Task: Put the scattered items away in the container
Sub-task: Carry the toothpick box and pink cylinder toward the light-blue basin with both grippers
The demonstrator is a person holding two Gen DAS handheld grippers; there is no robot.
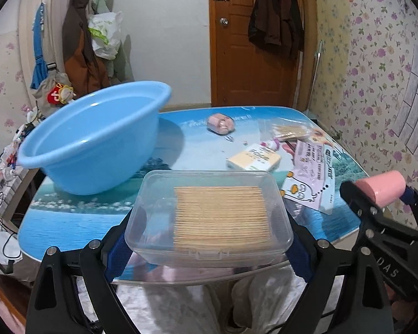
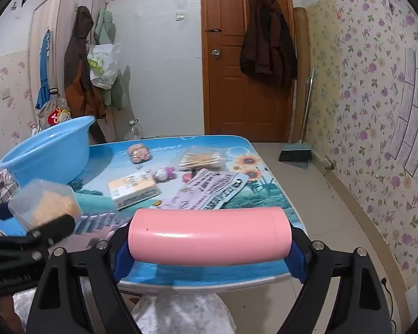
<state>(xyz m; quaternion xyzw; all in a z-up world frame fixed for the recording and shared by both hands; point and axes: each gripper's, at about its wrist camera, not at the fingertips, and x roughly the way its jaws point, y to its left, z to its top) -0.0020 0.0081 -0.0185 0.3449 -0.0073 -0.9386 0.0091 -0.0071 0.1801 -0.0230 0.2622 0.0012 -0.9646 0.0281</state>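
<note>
Left gripper [image 1: 209,220] clamped across the long sides of a clear plastic box [image 1: 209,217] of toothpicks, held off the table [image 1: 69,217]. Right gripper [image 2: 209,236] clamped end to end on a pink tube [image 2: 209,236], also lifted. Blue basin [image 1: 92,139] at the table's far left, looks empty.

Box: light, thin-walled, flexes if squeezed hard; lid latch faces the camera, so keep level or contents may spill. Tube: rigid, glossy, likely slippery; end grip could let it pivot, mid-body hold safer.

Left on the table: yellow packet [image 2: 133,189], bag of cotton swabs [image 2: 202,160], printed card [image 2: 211,192], small pink toy [image 2: 138,153]. All light; card flat, needs an edge pick.
</note>
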